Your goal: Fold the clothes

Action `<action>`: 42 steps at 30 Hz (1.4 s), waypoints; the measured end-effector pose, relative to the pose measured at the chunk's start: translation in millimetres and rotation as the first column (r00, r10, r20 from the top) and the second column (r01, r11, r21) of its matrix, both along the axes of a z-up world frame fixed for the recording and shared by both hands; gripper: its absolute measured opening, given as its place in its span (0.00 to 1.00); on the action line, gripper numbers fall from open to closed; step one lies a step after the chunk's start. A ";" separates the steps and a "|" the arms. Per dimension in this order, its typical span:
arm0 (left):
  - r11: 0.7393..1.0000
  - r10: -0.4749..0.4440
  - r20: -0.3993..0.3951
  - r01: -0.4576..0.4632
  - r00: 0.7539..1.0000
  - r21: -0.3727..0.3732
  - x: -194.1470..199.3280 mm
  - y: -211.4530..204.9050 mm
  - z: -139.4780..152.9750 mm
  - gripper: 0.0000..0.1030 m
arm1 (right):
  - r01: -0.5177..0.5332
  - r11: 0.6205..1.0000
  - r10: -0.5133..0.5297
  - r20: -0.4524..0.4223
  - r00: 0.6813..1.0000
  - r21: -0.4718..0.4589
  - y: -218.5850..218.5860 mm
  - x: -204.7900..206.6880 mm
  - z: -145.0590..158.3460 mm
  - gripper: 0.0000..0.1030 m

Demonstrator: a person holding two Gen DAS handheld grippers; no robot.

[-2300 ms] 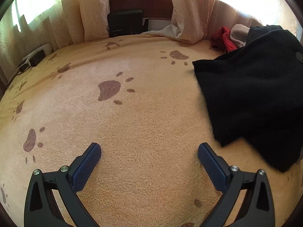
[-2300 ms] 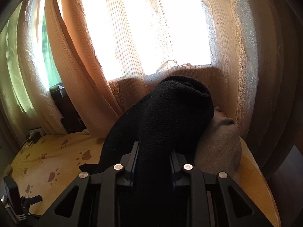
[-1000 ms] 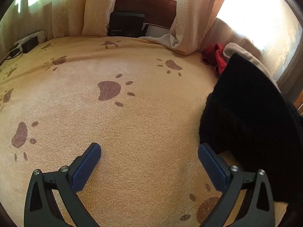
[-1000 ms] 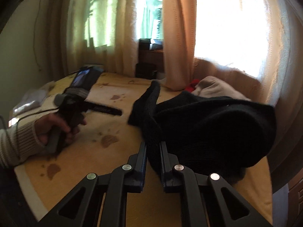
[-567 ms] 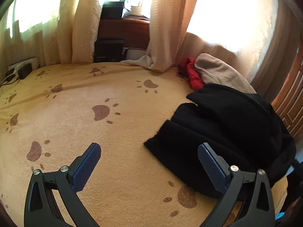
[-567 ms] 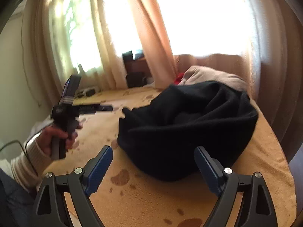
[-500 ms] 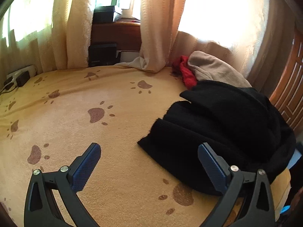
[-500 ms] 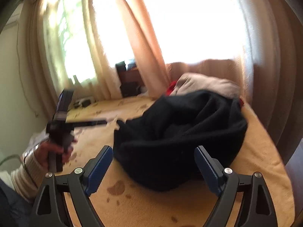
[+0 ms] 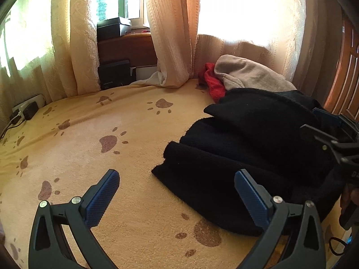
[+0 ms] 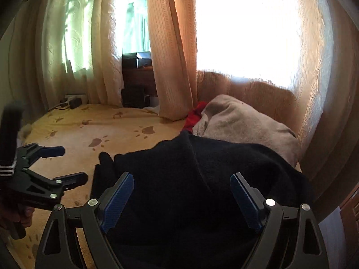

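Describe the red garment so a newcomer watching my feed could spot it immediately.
Start at the yellow paw-print bedspread and follow it to the curtained window. The red garment is crumpled there, wedged between the beige garment and the bedspread, behind the black sweater. It is the only bright red thing.

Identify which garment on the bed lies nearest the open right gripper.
The black knit garment, crumpled directly beneath the right gripper. The beige garment and red garment lie behind it, toward the curtains.
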State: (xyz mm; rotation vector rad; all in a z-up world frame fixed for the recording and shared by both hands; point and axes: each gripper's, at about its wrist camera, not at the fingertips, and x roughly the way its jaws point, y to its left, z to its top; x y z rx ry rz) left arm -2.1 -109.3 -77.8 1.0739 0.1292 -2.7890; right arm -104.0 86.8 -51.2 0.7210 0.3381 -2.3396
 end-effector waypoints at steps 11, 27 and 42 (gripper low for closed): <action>0.995 0.025 0.001 -0.024 1.000 -0.099 -3.4 8.6 -0.7 1.00 | 0.082 0.995 -0.081 0.014 0.997 -0.062 17.4 11.3 -3.5 0.26; 0.979 0.061 -0.046 -0.069 0.997 -0.190 13.1 15.5 13.0 1.00 | -0.057 0.995 0.049 -0.095 0.994 -0.084 10.2 80.0 34.0 0.09; 0.951 0.128 -0.113 -0.154 0.985 -0.269 17.3 11.6 26.6 1.00 | 0.102 0.993 -0.102 -0.010 0.995 0.054 4.8 8.1 -23.8 0.28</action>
